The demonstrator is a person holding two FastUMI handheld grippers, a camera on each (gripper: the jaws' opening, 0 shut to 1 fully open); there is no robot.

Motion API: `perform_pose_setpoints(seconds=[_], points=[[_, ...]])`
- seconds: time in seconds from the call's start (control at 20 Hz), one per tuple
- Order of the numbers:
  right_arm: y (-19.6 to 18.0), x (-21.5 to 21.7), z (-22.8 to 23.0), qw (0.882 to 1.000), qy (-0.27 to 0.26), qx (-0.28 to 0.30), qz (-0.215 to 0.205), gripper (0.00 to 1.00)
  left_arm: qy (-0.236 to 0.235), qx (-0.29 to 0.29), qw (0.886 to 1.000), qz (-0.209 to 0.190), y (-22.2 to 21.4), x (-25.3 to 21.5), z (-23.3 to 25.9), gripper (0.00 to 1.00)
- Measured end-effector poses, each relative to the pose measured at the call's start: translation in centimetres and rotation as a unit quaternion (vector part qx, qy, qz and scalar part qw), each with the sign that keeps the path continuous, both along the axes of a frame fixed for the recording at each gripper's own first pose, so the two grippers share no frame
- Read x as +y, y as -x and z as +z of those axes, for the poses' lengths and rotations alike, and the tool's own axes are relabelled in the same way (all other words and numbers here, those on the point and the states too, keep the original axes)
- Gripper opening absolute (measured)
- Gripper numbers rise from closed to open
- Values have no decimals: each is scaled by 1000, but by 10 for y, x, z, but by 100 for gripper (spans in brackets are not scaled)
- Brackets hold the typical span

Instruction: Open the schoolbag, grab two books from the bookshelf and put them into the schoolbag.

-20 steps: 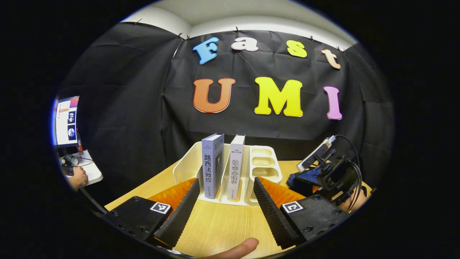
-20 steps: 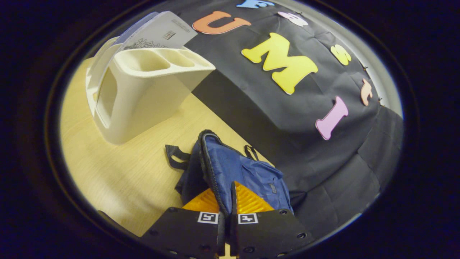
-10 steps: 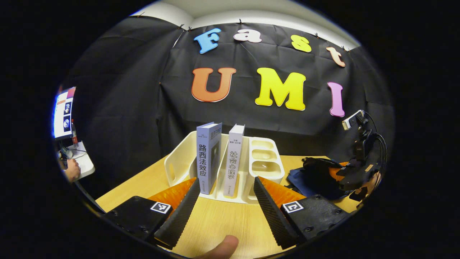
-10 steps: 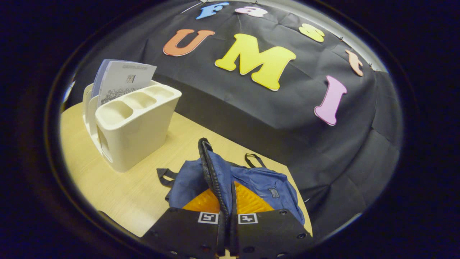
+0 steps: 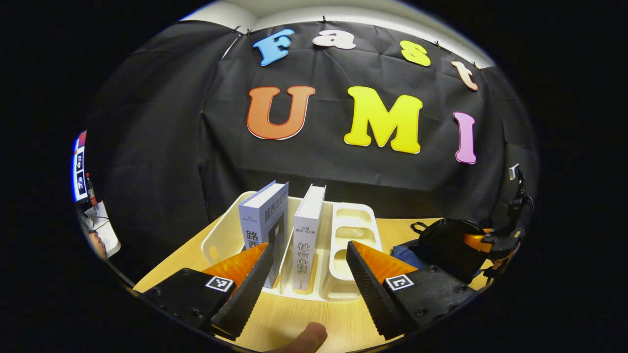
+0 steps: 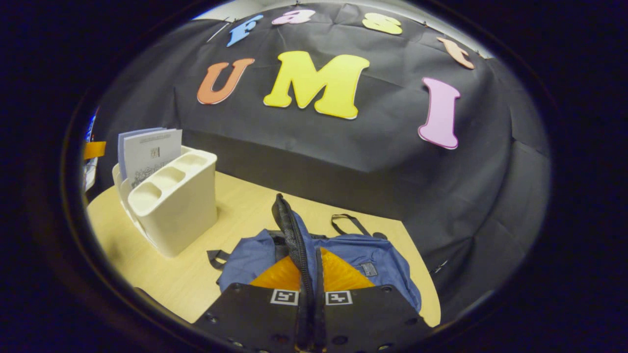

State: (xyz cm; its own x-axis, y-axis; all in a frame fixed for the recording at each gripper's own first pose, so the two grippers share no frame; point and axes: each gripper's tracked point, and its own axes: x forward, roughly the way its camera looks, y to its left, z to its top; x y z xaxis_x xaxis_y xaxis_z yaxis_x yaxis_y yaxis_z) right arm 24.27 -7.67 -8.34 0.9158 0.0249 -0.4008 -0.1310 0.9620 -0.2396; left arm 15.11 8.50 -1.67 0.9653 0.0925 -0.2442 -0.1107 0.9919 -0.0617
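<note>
In the left gripper view two books stand upright in a cream bookshelf [image 5: 351,230]: a grey-blue book [image 5: 262,220] and a white book [image 5: 308,220]. My left gripper [image 5: 309,247] is open just in front of them, its fingers either side of the books and not touching them. A thumb [image 5: 304,337] shows at the bottom edge. Off to the right, the dark-looking schoolbag [image 5: 449,242] is held up by the other gripper [image 5: 495,240]. In the right gripper view my right gripper [image 6: 311,274] is shut on the zipper edge [image 6: 293,235] of the blue schoolbag [image 6: 378,255], lifting it.
The wooden table [image 6: 235,206] ends just right of the bag and meets the black cloth wall behind. The bookshelf [image 6: 176,206] with the books [image 6: 149,152] stands left of the bag. A monitor [image 5: 78,166] and a person's hand [image 5: 95,242] are far left.
My left gripper has moved closer to the books, still open. My right gripper has kept its hold on the bag's zipper edge while swinging, so the shelf now lies farther left.
</note>
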Motion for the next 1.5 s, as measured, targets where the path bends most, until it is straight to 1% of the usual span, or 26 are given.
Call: perform_pose_setpoints(seconds=[0.15, 0.2, 0.25, 0.3, 0.4, 0.5, 0.6, 0.7, 0.8, 0.9, 0.95, 1.0, 1.1, 1.2, 1.25, 1.3, 1.4, 1.45, 1.5], points=[[-5, -16, 13, 1000, -26, -5, -2, 5, -15, 19, 1000, -12, -15, -2, 18, 96], [-5, -22, 16, 999, -31, -7, -1, 5, -24, 26, 999, -27, -21, -6, 24, 96], [-4, -28, 17, 999, -37, -11, -1, 5, -26, 33, 998, -51, -24, -13, 29, 96], [-2, -34, 20, 999, -42, -15, 1, 5, -21, 37, 997, -64, -29, -18, 34, 96], [5, -43, 26, 998, -54, -28, 2, 5, -15, 45, 996, -76, -42, -22, 47, 96], [9, -54, 38, 996, -71, -46, -3, 5, -30, 63, 995, -71, -54, -15, 52, 96], [7, -71, 47, 994, -90, -59, -21, 5, -45, 86, 993, -68, -63, -12, 54, 96], [6, -83, 52, 990, -123, -66, -29, 5, -48, 108, 990, -77, -77, -15, 52, 96], [2, -96, 53, 987, -141, -64, -40, 5, -44, 133, 987, -82, -92, -16, 42, 96], [1, -108, 54, 988, -134, -65, -46, 5, -43, 163, 982, -79, -104, -12, 30, 96], [2, -109, 55, 989, -130, -64, -42, 5, -46, 181, 979, -76, -109, -10, 24, 100], [2, -109, 55, 989, -130, -60, -38, 5, -49, 195, 977, -74, -115, -8, 17, 96], [4, -115, 59, 990, -124, -56, -40, 5, -58, 215, 973, -64, -126, 0, 9, 96], [7, -124, 64, 990, -116, -62, -45, 5, -69, 230, 969, -63, -135, 6, 5, 96], [10, -126, 64, 990, -115, -64, -44, 5, -71, 244, 965, -63, -136, 8, 1, 100], [13, -129, 66, 990, -115, -66, -44, 5, -72, 255, 962, -65, -139, 8, -3, 96], [17, -134, 69, 990, -111, -71, -47, 5, -75, 285, 953, -75, -142, 6, -14, 96], [20, -135, 69, 990, -109, -74, -48, 5, -71, 296, 949, -87, -143, 0, -20, 96], [21, -137, 70, 990, -109, -76, -49, 2, -67, 310, 943, -100, -144, -5, -27, 96]])
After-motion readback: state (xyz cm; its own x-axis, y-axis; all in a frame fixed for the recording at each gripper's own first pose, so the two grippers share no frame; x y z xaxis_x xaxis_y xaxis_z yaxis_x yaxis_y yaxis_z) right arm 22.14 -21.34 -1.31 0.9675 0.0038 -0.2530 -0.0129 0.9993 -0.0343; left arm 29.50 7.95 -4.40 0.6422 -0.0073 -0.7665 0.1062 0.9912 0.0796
